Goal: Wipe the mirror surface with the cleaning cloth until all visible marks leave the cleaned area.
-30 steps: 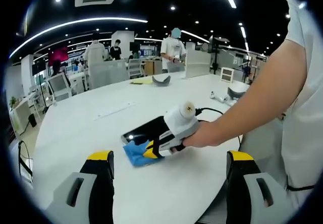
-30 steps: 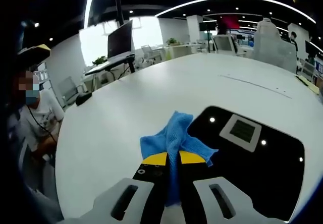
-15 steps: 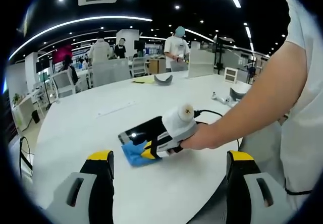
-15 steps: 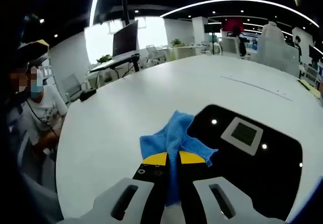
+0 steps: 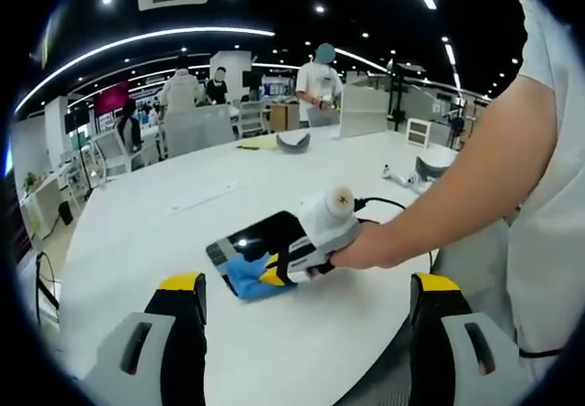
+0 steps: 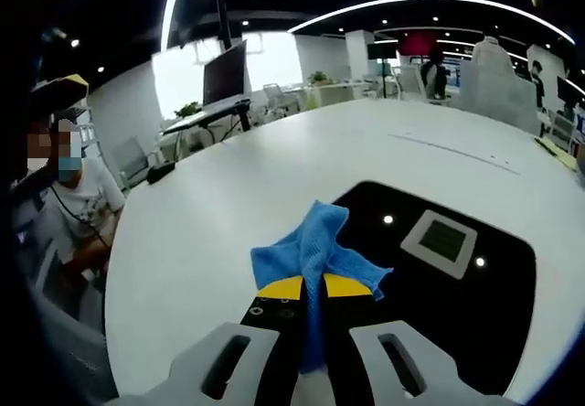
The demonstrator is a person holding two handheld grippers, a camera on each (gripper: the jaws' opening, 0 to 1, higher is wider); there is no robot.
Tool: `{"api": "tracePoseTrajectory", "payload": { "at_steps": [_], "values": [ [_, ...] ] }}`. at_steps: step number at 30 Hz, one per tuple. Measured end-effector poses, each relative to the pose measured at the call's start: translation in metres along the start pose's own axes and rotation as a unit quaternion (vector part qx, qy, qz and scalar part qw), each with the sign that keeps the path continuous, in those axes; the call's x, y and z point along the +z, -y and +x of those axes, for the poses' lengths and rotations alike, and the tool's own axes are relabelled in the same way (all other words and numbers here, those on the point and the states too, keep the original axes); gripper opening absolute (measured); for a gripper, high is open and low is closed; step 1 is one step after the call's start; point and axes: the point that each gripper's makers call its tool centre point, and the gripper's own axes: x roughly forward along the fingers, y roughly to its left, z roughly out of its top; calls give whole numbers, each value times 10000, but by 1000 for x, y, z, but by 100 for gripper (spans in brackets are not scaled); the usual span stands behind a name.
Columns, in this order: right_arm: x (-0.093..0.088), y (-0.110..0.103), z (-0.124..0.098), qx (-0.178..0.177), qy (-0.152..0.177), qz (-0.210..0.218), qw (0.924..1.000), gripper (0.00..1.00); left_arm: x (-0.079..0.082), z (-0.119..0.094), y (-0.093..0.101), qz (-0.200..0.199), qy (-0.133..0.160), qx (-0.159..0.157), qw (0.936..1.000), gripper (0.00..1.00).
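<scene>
The right tongs (image 6: 313, 289) stay clamped on the blue cleaning cloth (image 6: 315, 252), yellow tips pinched together with the fabric bunched between them. The cloth lies half on the white tabletop (image 6: 228, 214) and half over the near edge of the dark mirror (image 6: 457, 278), which lies flat and reflects ceiling lights. Compared with a second ago, in the left gripper view the mirror (image 5: 251, 239) sits slightly further left under the right tongs (image 5: 274, 272), and the cloth (image 5: 242, 275) with it, though the camera itself may have shifted. The left tongs (image 5: 306, 287) hang above the tabletop, jaws wide apart and holding nothing. A person's hand (image 5: 366, 246) grips the right tool.
</scene>
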Motion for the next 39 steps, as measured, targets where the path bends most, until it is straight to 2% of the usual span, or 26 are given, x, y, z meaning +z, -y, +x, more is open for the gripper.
{"api": "tracePoseTrajectory", "payload": {
  "at_steps": [5, 39],
  "values": [
    [-5, 7, -9, -66, 17, 66, 10000, 1, 8, 2, 5, 62, 28, -8, 10000, 93],
    [-29, 52, -59, -405, 91, 182, 9990, 1, 21, 20, 27, 343, -174, -79, 9992, 94]
  ]
}}
